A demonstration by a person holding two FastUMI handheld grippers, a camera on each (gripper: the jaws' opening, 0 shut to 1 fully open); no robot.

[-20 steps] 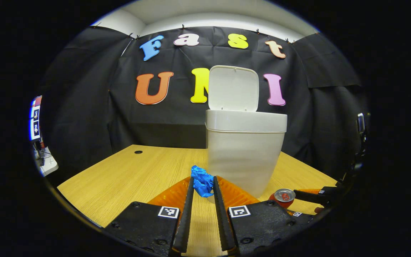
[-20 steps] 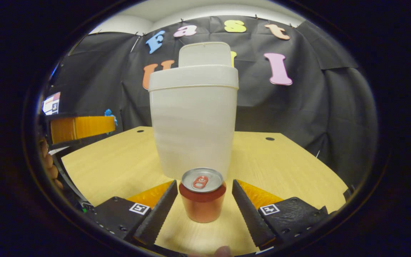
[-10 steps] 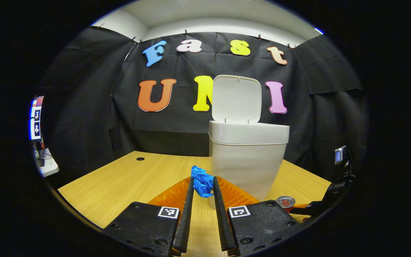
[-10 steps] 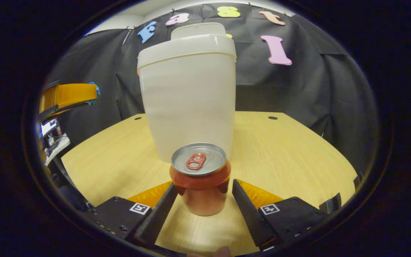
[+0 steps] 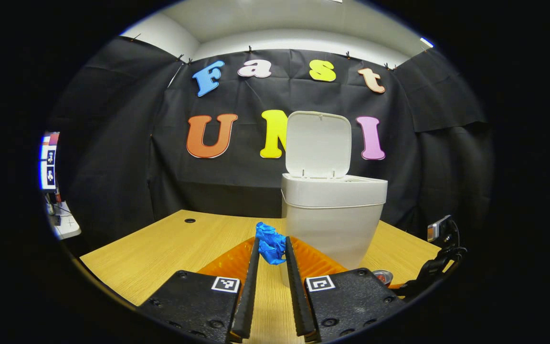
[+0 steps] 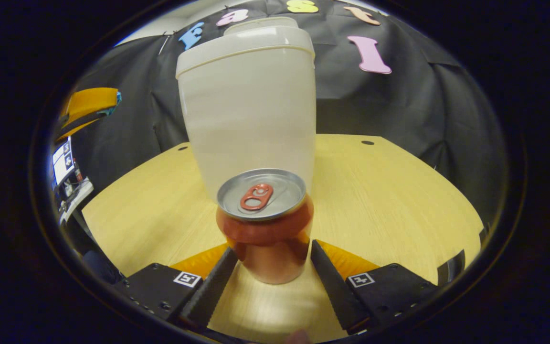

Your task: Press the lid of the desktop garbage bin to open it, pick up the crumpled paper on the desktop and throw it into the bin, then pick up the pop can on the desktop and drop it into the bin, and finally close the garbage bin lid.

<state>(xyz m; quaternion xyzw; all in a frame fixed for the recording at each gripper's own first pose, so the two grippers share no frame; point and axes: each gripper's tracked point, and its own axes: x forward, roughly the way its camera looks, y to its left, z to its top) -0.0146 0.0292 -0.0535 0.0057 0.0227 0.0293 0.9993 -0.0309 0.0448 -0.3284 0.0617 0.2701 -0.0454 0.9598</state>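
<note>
Left gripper (image 5: 271, 248) clamped on the blue crumpled paper (image 5: 269, 243), both fingers pressing its sides, held above the wooden desktop (image 5: 170, 243) and just in front of the white garbage bin (image 5: 333, 220). From the left gripper view: bin lid (image 5: 318, 144) standing upright, mouth open, a sliver of the inside rim visible; low at the right, the top of the pop can (image 5: 383, 275) peeking past the gripper body, with part of the right gripper beside it. From the right gripper view: bin seen from below its rim, opening hidden; red pop can (image 6: 266, 224) upright on the desktop (image 6: 389, 191) directly in front of the bin (image 6: 248, 105), silver top with red pull tab facing the camera. Right gripper (image 6: 271, 260) spread wide, one finger on each side of the can's base; contact with the can hard to judge. Left gripper (image 6: 86, 107) up at far left, a scrap of blue at its tip. Light wood-grain desktop with round cable holes near the back edge. Black cloth on the walls behind, pale ceiling above.
</note>
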